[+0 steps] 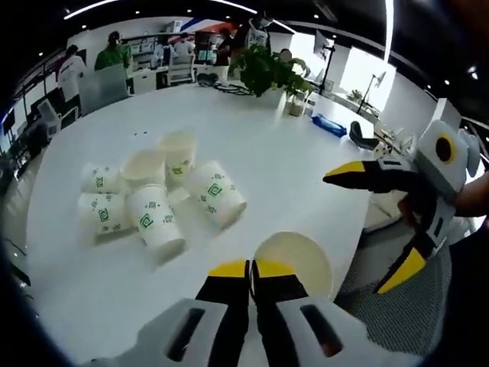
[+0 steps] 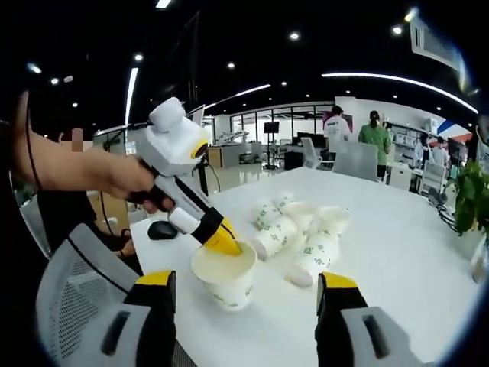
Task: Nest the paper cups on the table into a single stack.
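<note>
Just ahead of the left gripper's [image 1: 250,269] yellow-tipped jaws, in the left gripper view, a white paper cup [image 1: 294,262] stands upright on the round white table [image 1: 275,153], its mouth open and its inside bare. The jaws are pressed together on the near rim of this cup. Beyond and to the left of the jaws lies a cluster of white paper cups with green square logos [image 1: 157,195], some upright with nothing in them, others tipped on their sides.

In the right gripper view, the right gripper [image 2: 244,287] has its jaws spread wide, with nothing between them. The held cup [image 2: 225,275] stands just in front of them, the left gripper [image 2: 221,241] gripping its rim from above. The cluster [image 2: 302,229] lies farther along the table [image 2: 397,222].
</note>
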Demonstrator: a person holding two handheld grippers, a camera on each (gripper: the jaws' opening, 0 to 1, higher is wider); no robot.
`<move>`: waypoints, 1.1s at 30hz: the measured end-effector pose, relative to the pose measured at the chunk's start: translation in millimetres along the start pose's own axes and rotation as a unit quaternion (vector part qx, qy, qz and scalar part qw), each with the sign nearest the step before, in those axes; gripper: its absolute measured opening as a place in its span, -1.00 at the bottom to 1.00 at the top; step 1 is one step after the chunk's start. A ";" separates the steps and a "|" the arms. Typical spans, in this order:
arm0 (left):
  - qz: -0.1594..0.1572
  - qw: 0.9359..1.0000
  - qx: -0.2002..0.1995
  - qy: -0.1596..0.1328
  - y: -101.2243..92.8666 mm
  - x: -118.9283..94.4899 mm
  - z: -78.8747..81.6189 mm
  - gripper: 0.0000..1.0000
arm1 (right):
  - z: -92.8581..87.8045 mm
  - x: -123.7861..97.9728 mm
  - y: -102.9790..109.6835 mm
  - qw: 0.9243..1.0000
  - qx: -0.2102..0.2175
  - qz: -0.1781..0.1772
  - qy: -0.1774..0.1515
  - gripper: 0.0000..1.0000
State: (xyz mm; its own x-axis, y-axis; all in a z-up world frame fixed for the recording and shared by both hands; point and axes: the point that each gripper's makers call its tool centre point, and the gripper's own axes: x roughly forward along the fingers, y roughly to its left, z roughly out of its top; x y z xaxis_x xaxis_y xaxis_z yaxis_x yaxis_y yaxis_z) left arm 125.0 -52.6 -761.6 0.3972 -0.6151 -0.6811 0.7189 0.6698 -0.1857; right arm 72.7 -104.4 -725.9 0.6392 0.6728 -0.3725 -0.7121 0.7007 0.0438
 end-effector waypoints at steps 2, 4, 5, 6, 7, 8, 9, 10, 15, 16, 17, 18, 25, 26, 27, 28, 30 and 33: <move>0.004 1.000 -0.004 0.003 5.6 4.7 -4.0 -1.00 | -0.9 -0.5 -1.3 1.000 0.001 -0.002 -0.001 0.60; 0.007 1.000 -0.006 0.006 7.0 5.4 -5.4 -1.00 | -1.9 -0.9 -2.1 1.000 0.003 -0.003 -0.001 0.67; 0.008 1.000 -0.007 0.006 7.5 6.1 -5.9 -1.00 | -2.7 -1.4 -2.9 1.000 0.003 -0.005 -0.002 0.73; 0.008 1.000 -0.012 0.006 8.9 7.0 -6.2 -1.00 | -2.9 -1.7 -3.2 1.000 0.003 -0.006 -0.003 0.76; 0.009 1.000 -0.013 0.005 9.2 7.4 -6.0 -1.00 | -3.2 -2.0 -3.3 1.000 0.004 -0.006 -0.003 0.78; 0.011 1.000 -0.014 0.004 9.4 7.7 -5.7 -1.00 | -3.6 -2.2 -3.4 1.000 0.004 -0.006 -0.003 0.78; 0.014 1.000 -0.014 0.005 10.4 8.9 -5.7 -1.00 | -5.7 -2.7 -3.9 1.000 0.006 -0.006 0.000 0.78; 0.016 1.000 -0.014 0.004 10.8 9.1 -5.3 -1.00 | -6.6 -3.0 -4.2 1.000 0.006 -0.007 0.002 0.78; 0.020 1.000 -0.021 0.004 12.3 13.3 -4.4 -1.00 | -11.6 -5.2 -5.1 1.000 0.010 -0.010 0.007 0.75; 0.020 0.999 -0.025 0.005 13.3 15.3 -4.8 -1.00 | -12.3 -5.5 -4.9 1.000 0.009 -0.011 0.007 0.75; 0.019 0.999 -0.026 0.006 13.3 16.2 -5.4 -1.00 | -13.0 -5.8 -4.8 1.000 0.011 -0.012 0.008 0.74; 0.020 0.999 -0.026 0.005 13.7 17.0 -5.7 -1.00 | -13.6 -6.2 -4.9 1.000 0.013 -0.012 0.009 0.74; 0.025 0.999 -0.031 0.006 17.5 20.1 -11.3 -1.00 | -16.6 -7.4 -6.1 1.000 0.019 -0.015 0.011 0.72; 0.026 0.999 -0.034 0.005 18.0 20.3 -11.7 -1.00 | -16.9 -7.4 -6.1 1.000 0.019 -0.014 0.012 0.72; 0.026 0.999 -0.037 0.005 18.1 20.2 -12.2 -1.00 | -17.0 -7.2 -6.1 1.000 0.020 -0.014 0.012 0.72; 0.026 0.999 -0.038 0.005 17.7 19.8 -12.7 -1.00 | -17.0 -7.1 -6.1 1.000 0.021 -0.014 0.012 0.72; 0.028 0.999 -0.036 0.005 18.1 19.9 -14.2 -1.00 | -16.8 -6.8 -6.4 1.000 0.022 -0.014 0.012 0.72; 0.027 0.999 -0.042 0.003 17.3 19.8 -15.3 -1.00 | -16.4 -6.3 -7.2 1.000 0.024 -0.015 0.011 0.71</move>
State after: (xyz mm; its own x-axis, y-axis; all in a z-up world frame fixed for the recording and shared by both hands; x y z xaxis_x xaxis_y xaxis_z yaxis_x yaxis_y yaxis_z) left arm 136.6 -46.8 -789.1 0.4306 -0.5748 -0.6958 0.6462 0.7346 -0.2069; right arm 69.0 -117.6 -739.0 0.6526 0.6469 -0.3945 -0.6782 0.7309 0.0765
